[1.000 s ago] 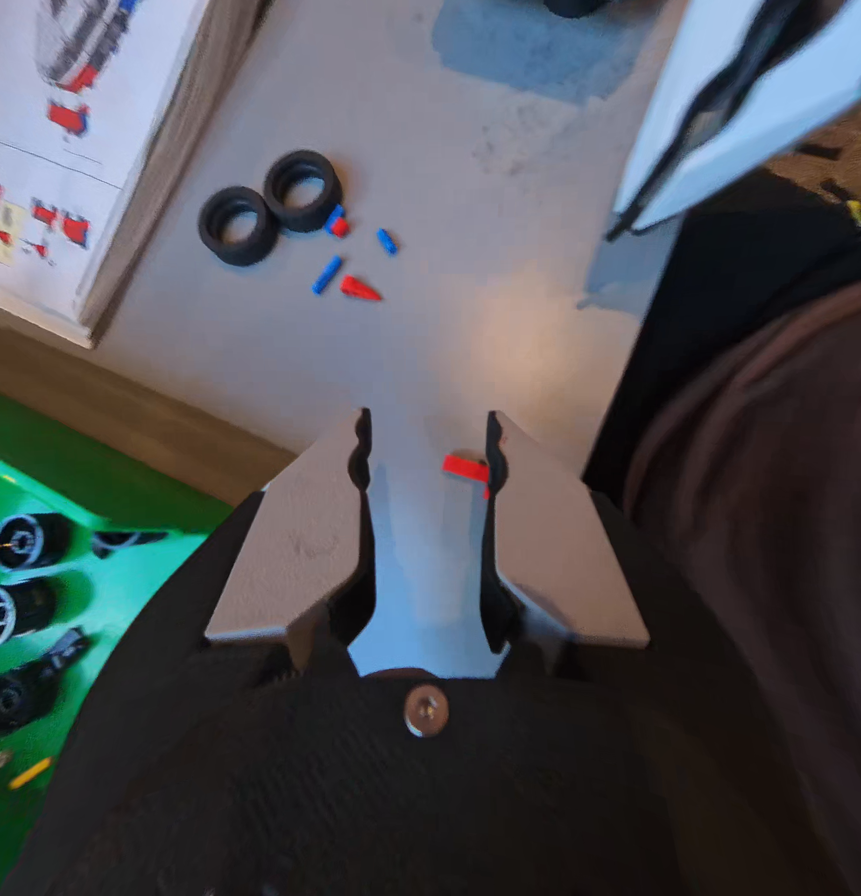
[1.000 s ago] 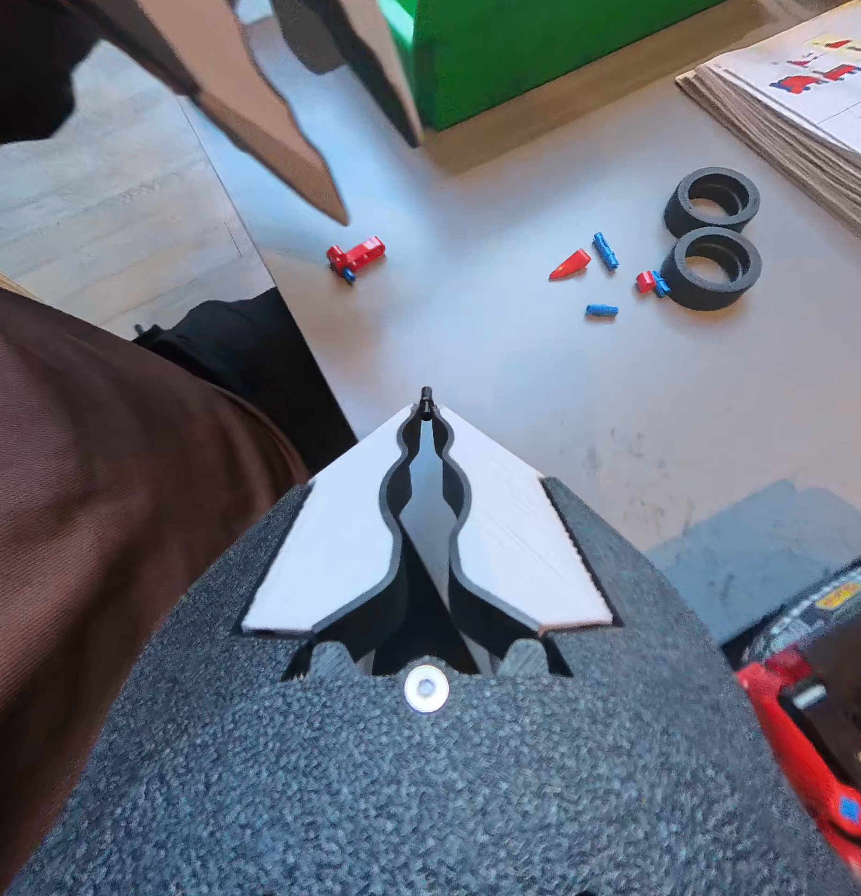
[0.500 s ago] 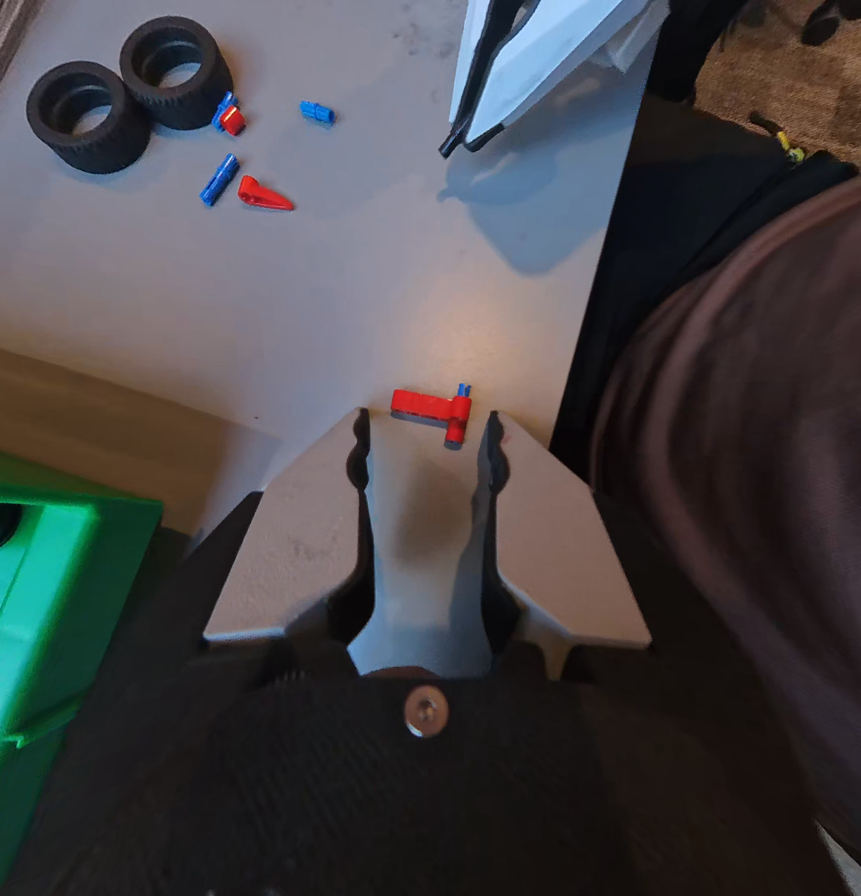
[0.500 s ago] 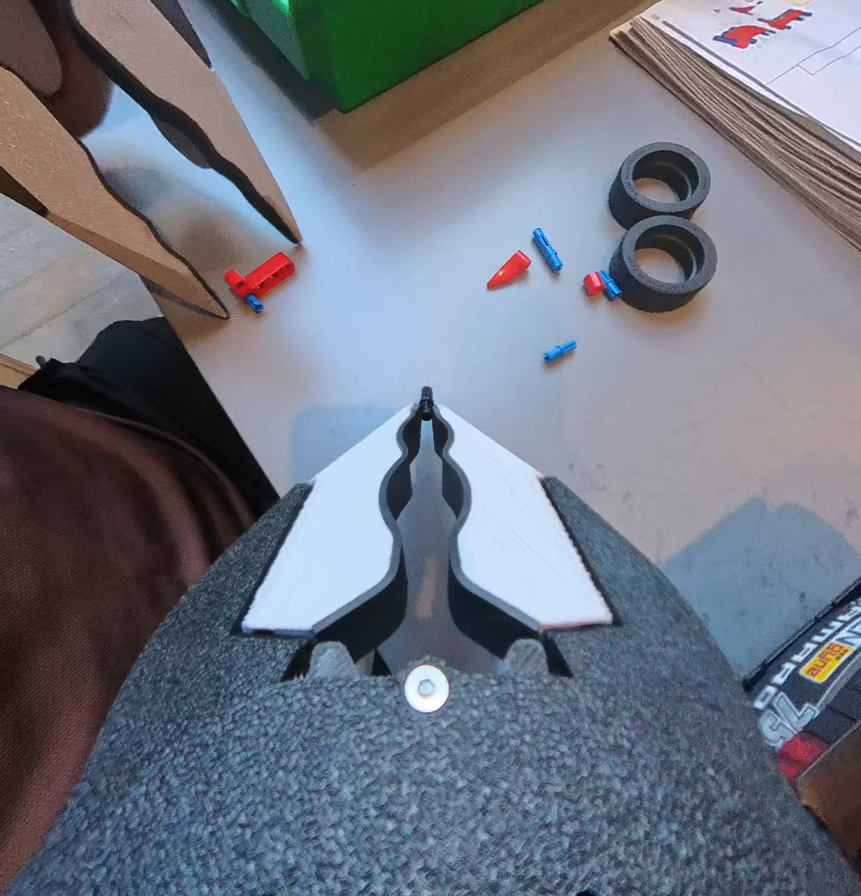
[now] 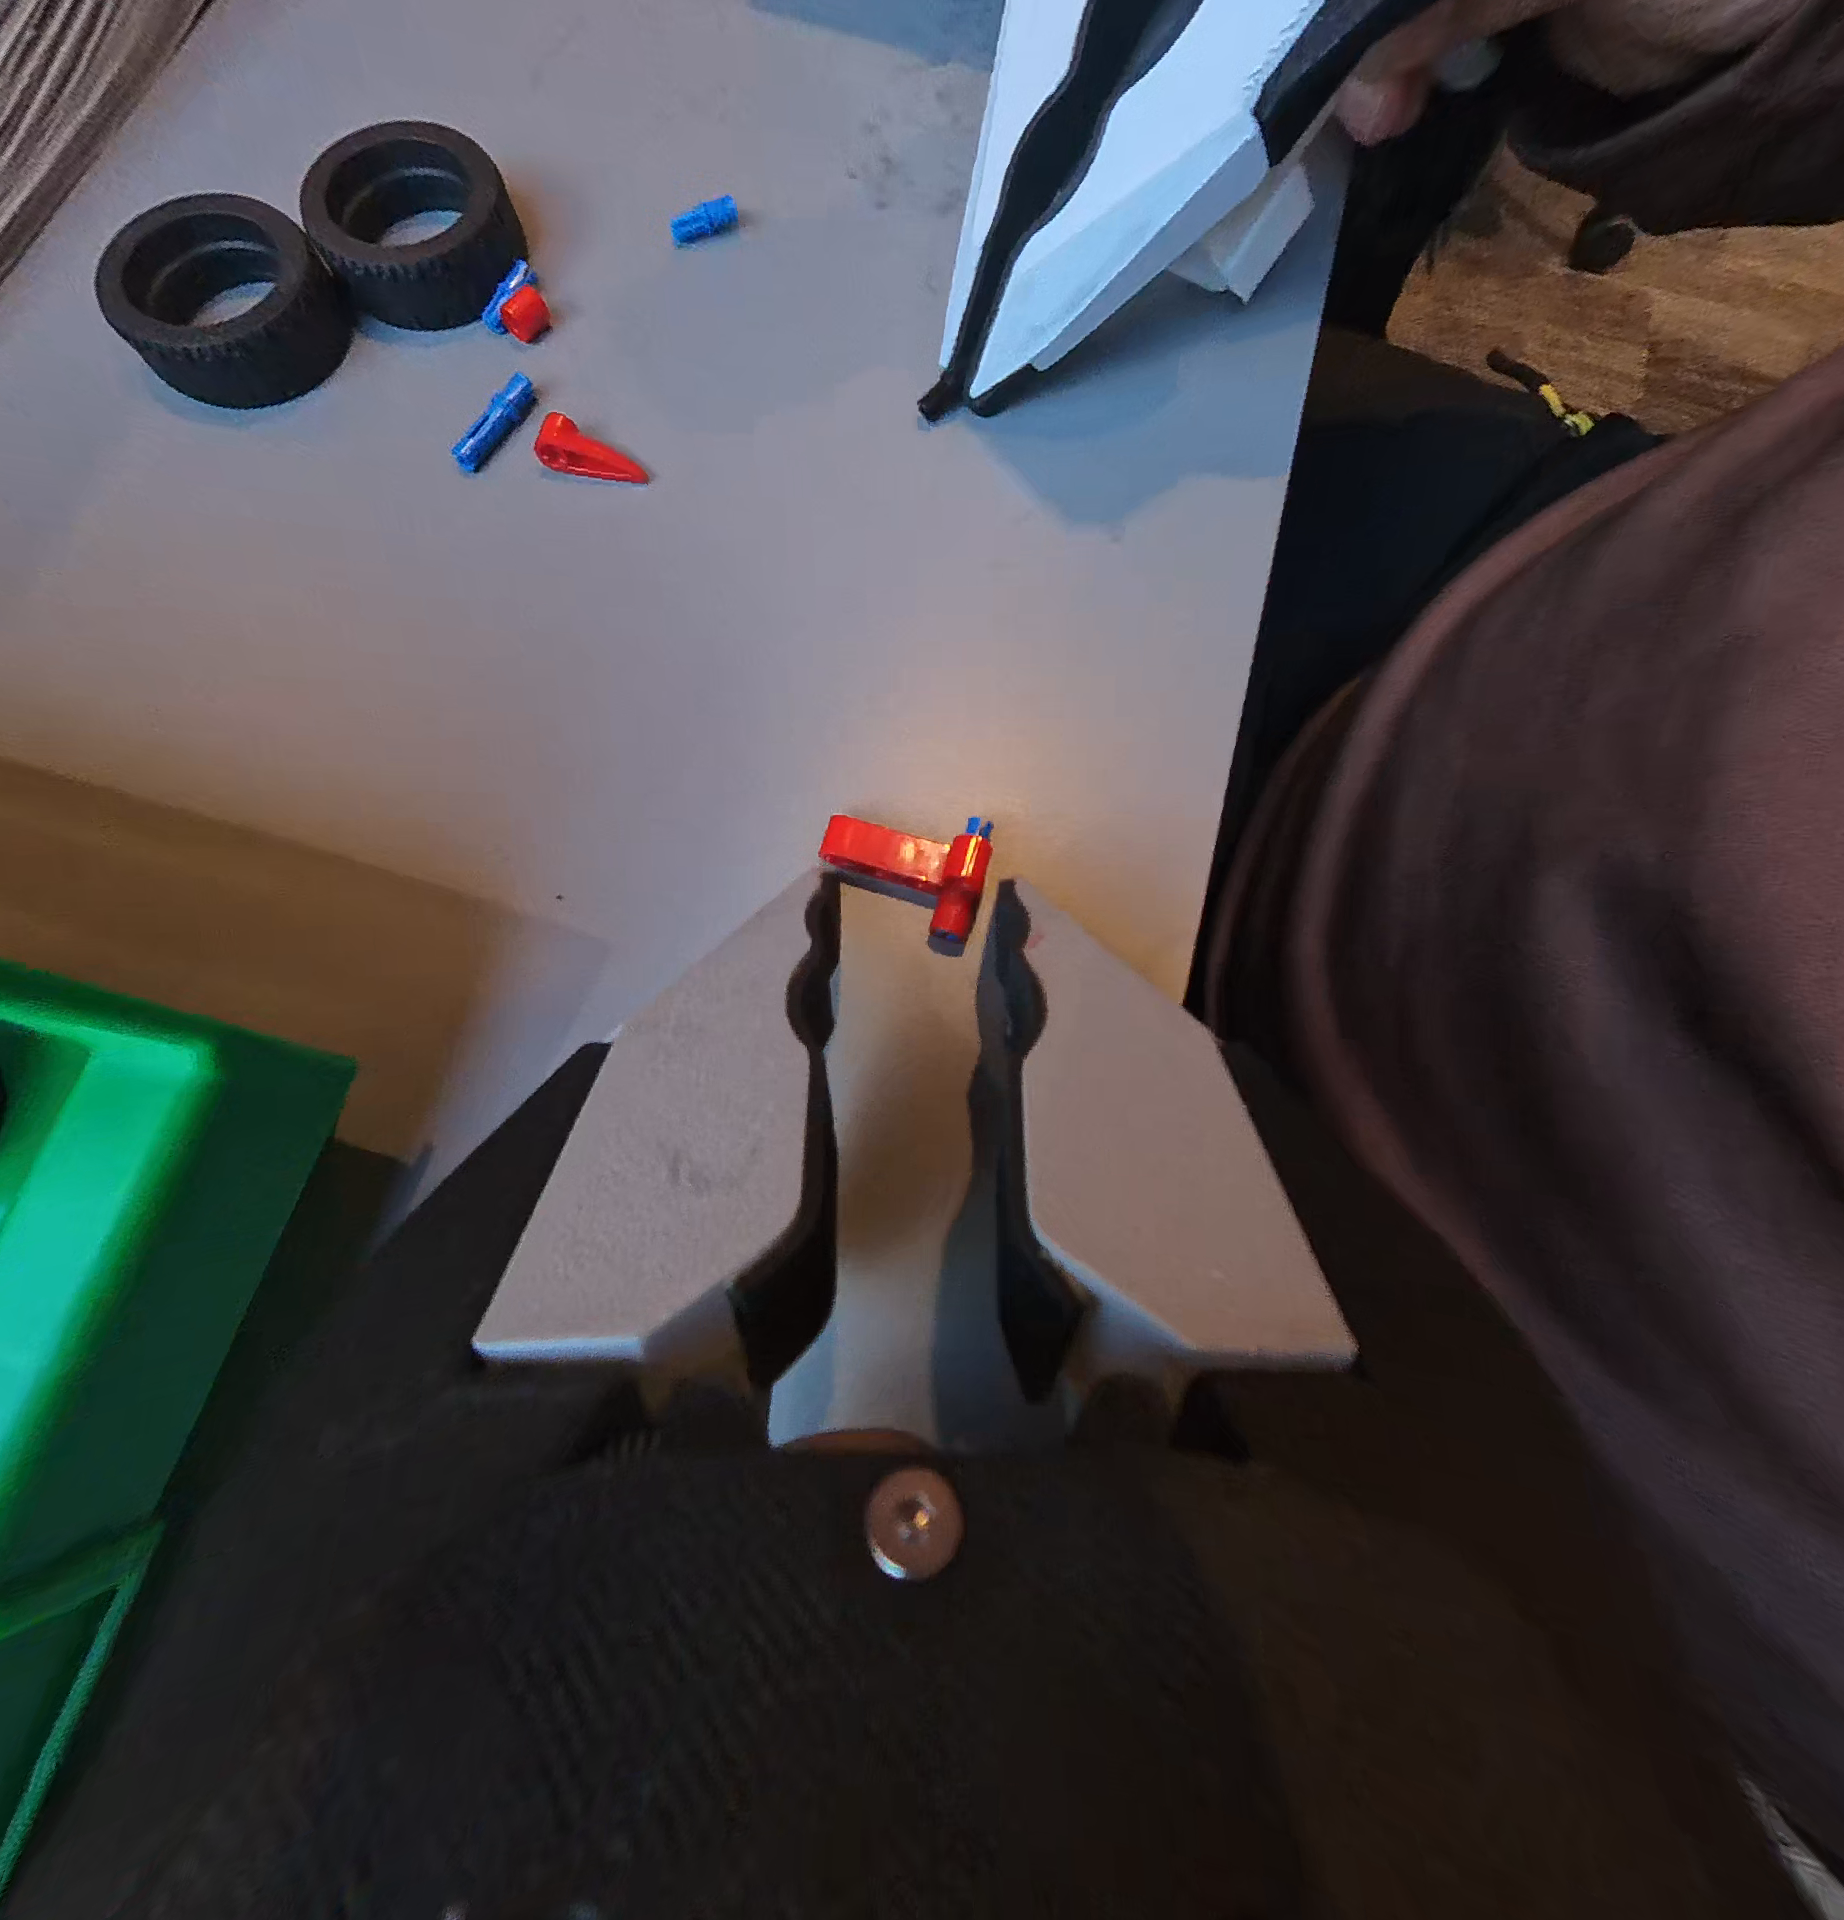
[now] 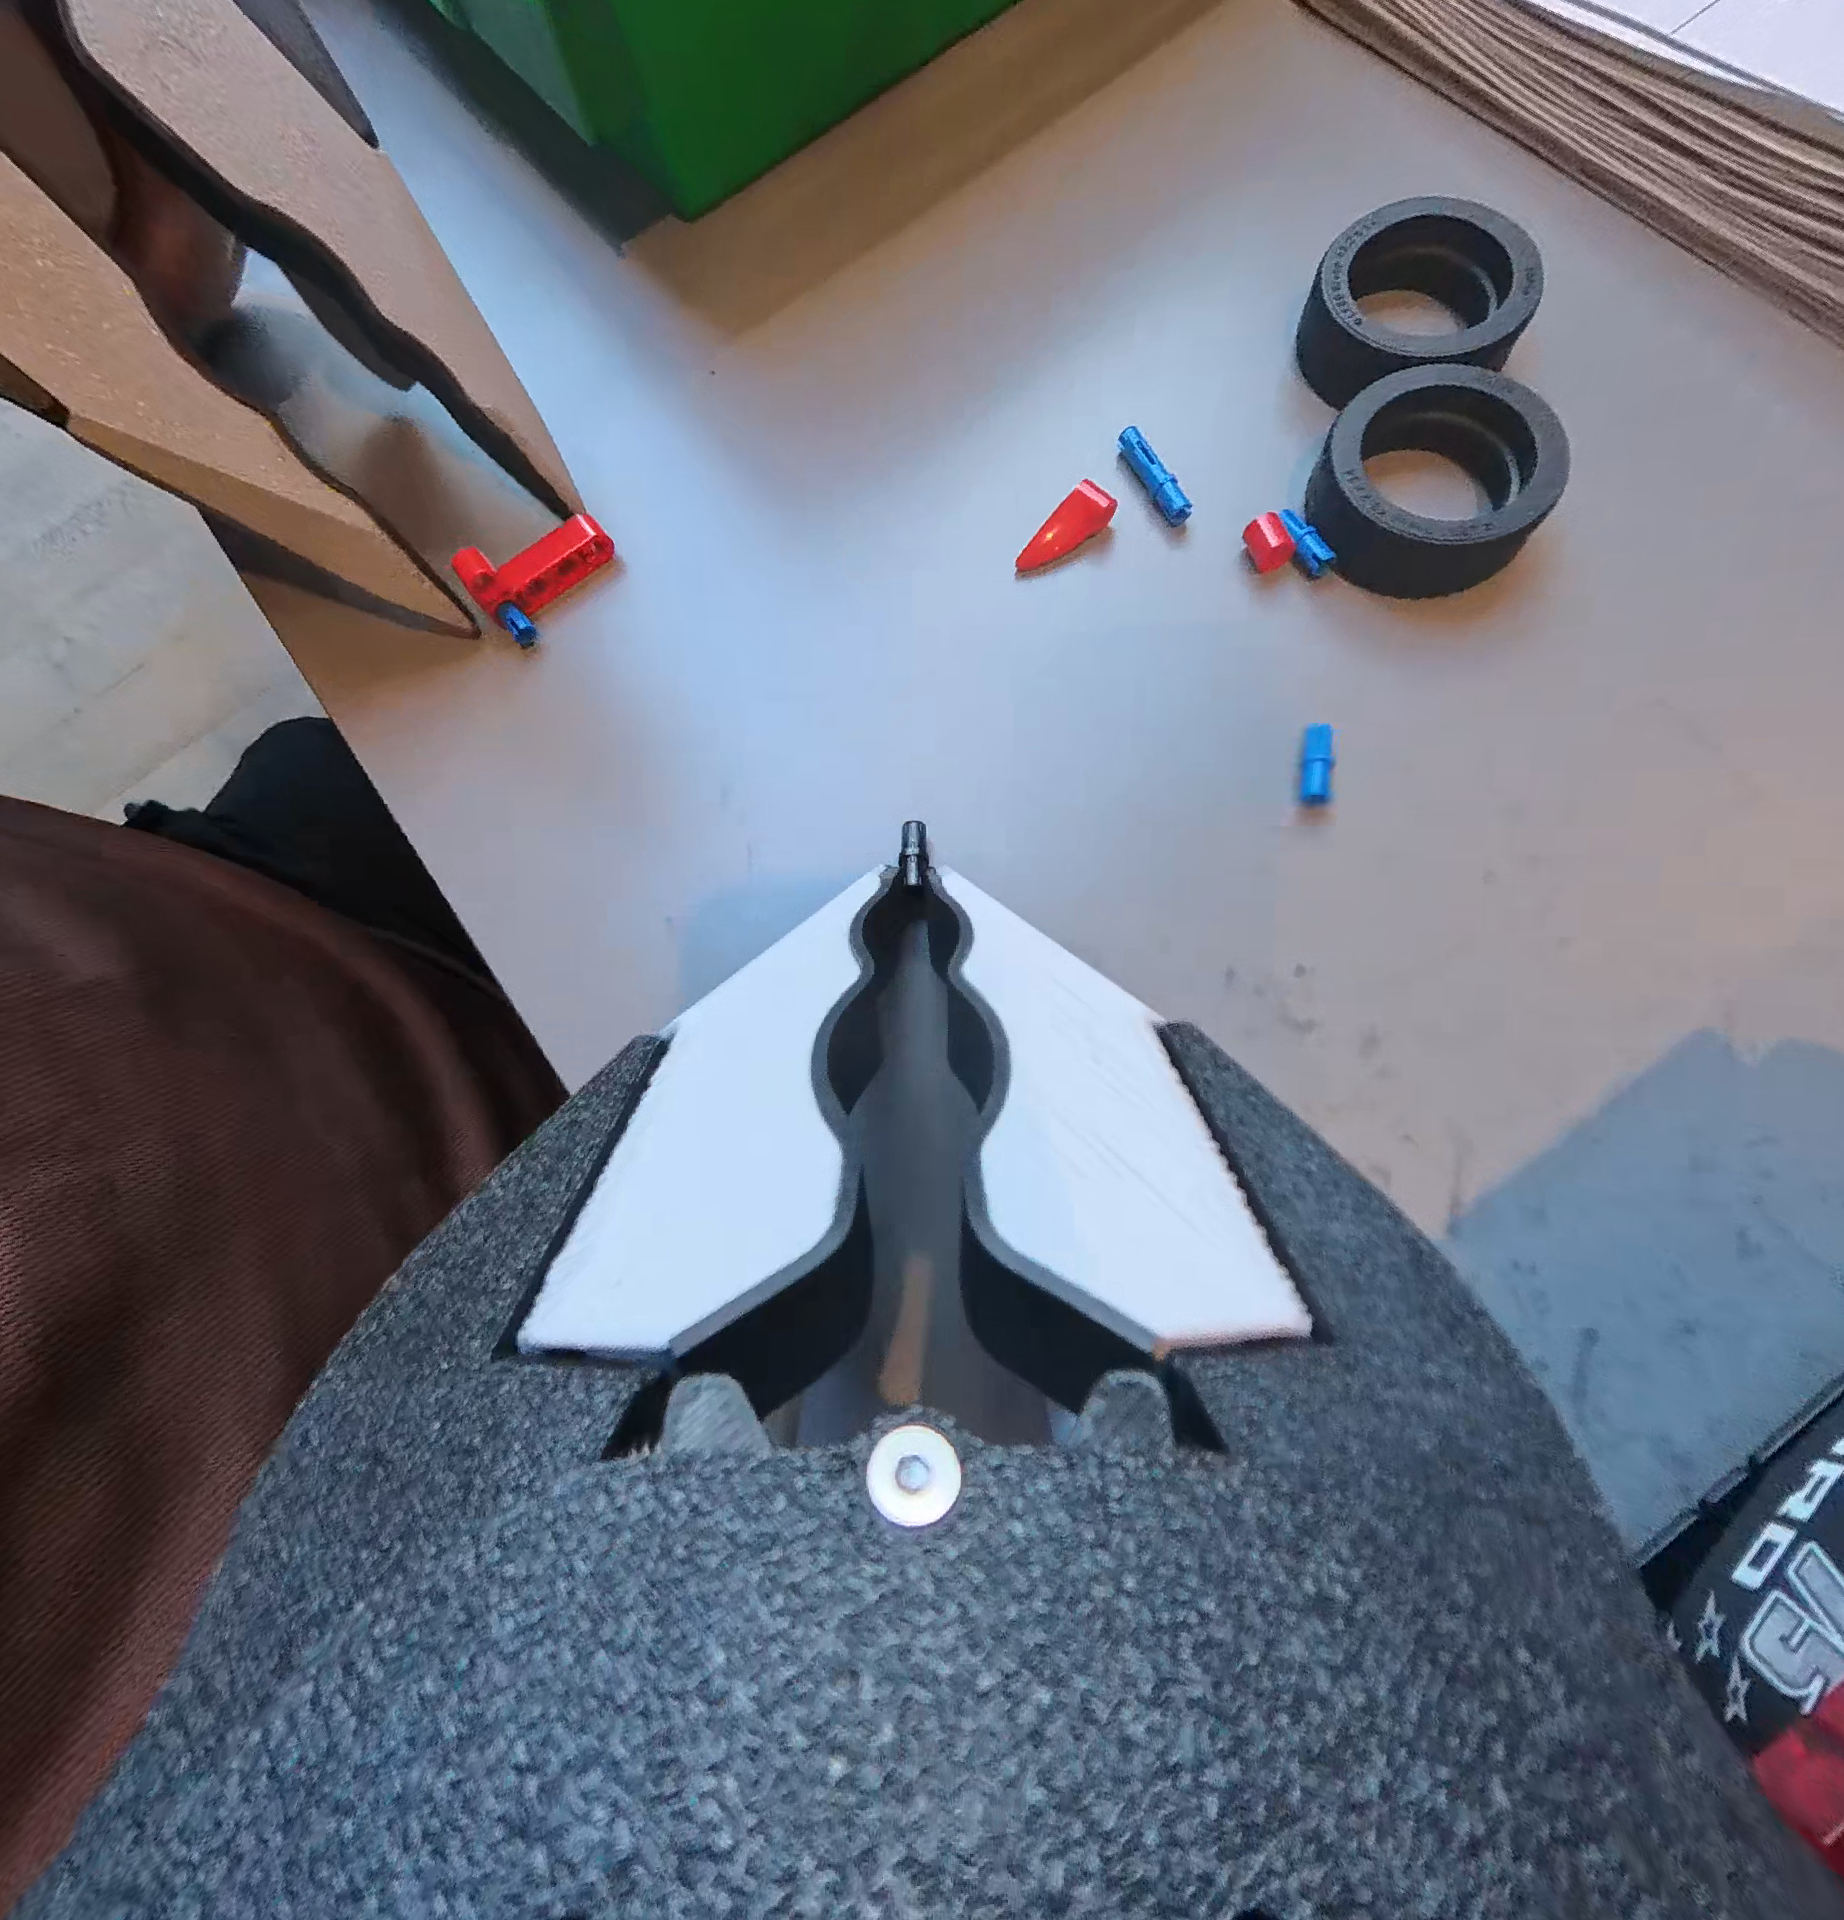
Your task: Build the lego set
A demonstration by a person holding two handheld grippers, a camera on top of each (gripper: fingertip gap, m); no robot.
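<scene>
The red beam (image 5: 887, 854), a blue pin (image 6: 520, 624) through its short end, lies flat on the grey tabletop (image 5: 689, 644) close to the near edge. The left hand-held gripper (image 5: 910, 896) hovers right over it, jaws parted a little — the beam's short end sits in the gap at the tips, and whether the tips touch it I cannot tell. The right hand-held gripper (image 6: 911, 871) is pinched tight on a small black pin (image 6: 912, 850) that pokes out past its tips, above bare tabletop. Farther out lie a red wedge (image 5: 583, 454) with a blue pin just beside it, a lone blue pin (image 6: 1315, 764) apart from the others, and two black tyres (image 5: 305, 255) side by side — a small red-and-blue piece (image 5: 520, 307) touches one. A green bin (image 5: 97, 1226) stands at the tabletop's left.
</scene>
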